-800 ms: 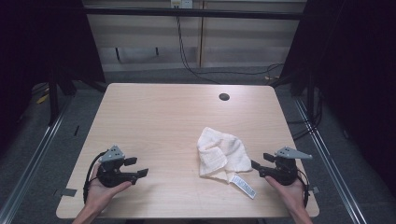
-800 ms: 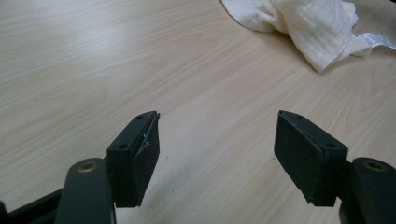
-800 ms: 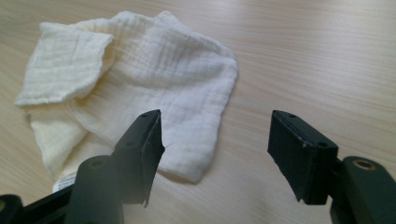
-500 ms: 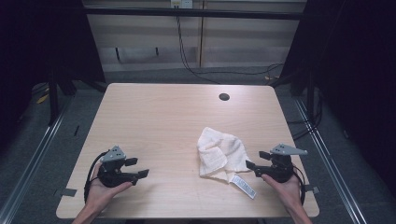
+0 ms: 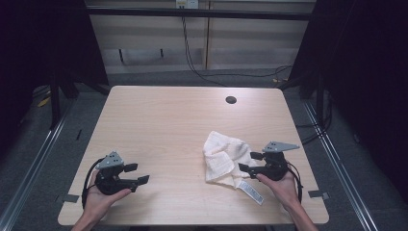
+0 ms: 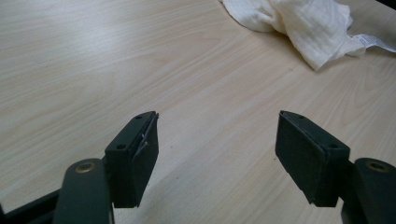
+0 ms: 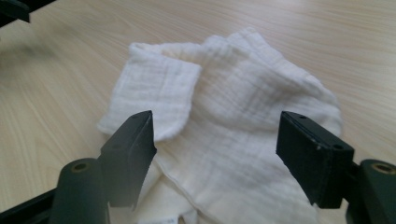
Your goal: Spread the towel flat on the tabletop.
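Right gripper [image 5: 251, 161] now at the cloth [image 5: 222, 158], jaws wide, nothing held.
It has moved in from the table's [image 5: 163, 125] right edge since a moment ago; jaws now straddle the crumpled cloth's near edge, label [image 5: 252, 191] beside. Left gripper [image 5: 136, 173] unchanged, wide open over bare wood, well apart. Looks like a grasp comes next.

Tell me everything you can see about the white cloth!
The cloth is creamy white, soft and crinkly, like thin woven cotton. It lies crumpled in a loose heap on the table, with one corner folded over on top. A white label sticks out from its near edge. The right gripper is open right beside it, jaws aimed at it. Whether they touch it is unclear.
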{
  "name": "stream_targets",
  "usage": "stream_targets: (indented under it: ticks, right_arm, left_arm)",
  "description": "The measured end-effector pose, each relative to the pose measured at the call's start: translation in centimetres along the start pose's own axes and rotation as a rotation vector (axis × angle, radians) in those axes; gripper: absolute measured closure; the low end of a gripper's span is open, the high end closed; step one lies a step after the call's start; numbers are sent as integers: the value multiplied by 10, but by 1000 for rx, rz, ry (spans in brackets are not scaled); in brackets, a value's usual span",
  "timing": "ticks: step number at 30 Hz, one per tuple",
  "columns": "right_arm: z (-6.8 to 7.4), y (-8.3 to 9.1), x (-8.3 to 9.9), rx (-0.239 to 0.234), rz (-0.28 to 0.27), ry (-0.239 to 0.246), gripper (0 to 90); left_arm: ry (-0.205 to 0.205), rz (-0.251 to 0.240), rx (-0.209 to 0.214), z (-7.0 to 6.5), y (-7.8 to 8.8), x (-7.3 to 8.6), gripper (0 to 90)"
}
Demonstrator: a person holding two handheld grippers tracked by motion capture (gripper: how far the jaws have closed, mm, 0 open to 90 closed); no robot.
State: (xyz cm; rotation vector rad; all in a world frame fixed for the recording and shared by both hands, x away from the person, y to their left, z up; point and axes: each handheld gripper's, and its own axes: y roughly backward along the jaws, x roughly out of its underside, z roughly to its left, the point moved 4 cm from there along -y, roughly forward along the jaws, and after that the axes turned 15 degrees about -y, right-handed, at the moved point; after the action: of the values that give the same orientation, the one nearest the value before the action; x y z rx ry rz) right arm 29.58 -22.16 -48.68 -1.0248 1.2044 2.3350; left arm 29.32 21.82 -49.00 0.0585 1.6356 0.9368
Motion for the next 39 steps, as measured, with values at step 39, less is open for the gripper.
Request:
stream_targets:
  ticks: [39]
  right_arm:
    - [-9, -87, -14, -53, 222, 104, 328]
  left_arm:
    - [-17, 7, 21, 0, -4, 2, 310]
